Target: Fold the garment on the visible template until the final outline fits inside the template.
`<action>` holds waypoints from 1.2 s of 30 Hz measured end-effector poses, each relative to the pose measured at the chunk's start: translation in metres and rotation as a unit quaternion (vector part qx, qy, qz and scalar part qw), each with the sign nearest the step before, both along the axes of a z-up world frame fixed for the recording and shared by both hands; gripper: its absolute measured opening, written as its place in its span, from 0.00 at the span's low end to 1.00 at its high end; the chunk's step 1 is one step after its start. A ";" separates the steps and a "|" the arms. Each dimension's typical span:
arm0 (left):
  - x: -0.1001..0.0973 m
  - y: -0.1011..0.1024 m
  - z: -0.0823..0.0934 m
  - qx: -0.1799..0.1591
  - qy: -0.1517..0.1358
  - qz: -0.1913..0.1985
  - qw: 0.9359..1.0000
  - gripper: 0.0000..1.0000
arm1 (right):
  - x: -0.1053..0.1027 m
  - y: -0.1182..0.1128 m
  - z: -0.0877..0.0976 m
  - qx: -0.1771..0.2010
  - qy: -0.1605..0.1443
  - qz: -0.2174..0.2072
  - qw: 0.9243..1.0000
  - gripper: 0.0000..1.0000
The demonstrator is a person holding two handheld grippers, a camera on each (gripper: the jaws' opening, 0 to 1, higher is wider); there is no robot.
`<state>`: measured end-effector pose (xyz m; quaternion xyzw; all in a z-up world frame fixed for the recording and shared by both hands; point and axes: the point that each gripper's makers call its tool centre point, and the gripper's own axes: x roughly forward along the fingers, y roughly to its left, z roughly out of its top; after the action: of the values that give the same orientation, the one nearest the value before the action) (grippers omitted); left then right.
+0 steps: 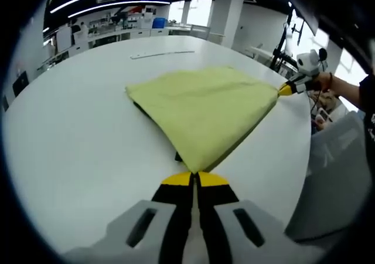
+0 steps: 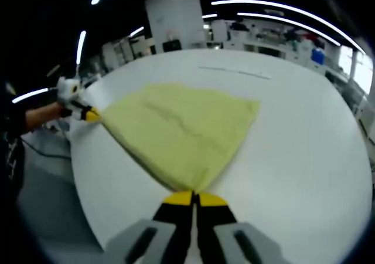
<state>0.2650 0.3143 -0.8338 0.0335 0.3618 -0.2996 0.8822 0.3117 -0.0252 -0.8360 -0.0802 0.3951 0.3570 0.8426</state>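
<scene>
Yellow-green soft fabric, a garment [image 1: 202,114] already doubled over on itself, lies spread on the round white worktop [image 1: 76,141], toward the edge where the person stands. No template outline can be made out under or around it; a dark layer peeks out beneath its near edge in the left gripper view.

Starting at the left, the left gripper [image 1: 194,177] has its yellow-tipped black jaws pinched together on one corner of the cloth, and the fabric runs taut away from them. Across the span, the right gripper [image 1: 287,89] grips the neighbouring corner at the worktop's edge, with a hand behind it; in the right gripper view its own jaws [image 2: 194,197] are likewise closed on a pointed corner of the cloth [image 2: 181,132].

I'd judge the material light and limp, with no stiffness of its own: it will sag and wrinkle wherever it is not pulled flat. Corners are the sensible hold, kept under even tension so the fold lands straight.
</scene>
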 end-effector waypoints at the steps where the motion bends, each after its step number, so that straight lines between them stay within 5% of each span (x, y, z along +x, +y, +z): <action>1: 0.000 0.000 0.000 0.002 0.000 -0.001 1.000 0.00 | 0.000 0.000 0.000 0.000 0.000 0.000 1.000 0.00; 20: -0.002 0.001 -0.008 -0.015 0.040 0.038 0.998 0.04 | 0.000 -0.004 -0.006 0.027 0.019 -0.063 0.997 0.01; 28: 0.002 0.001 -0.002 0.007 0.025 0.050 0.998 0.32 | -0.003 -0.004 -0.002 0.009 0.012 -0.071 0.997 0.22; 36: -0.001 0.009 0.013 0.032 0.011 0.075 0.997 0.60 | -0.004 0.006 0.028 0.016 -0.005 -0.082 0.997 0.53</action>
<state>0.2643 0.3237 -0.8210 0.0309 0.3826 -0.2214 0.8965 0.3079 -0.0195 -0.8077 -0.0362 0.3906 0.2929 0.8720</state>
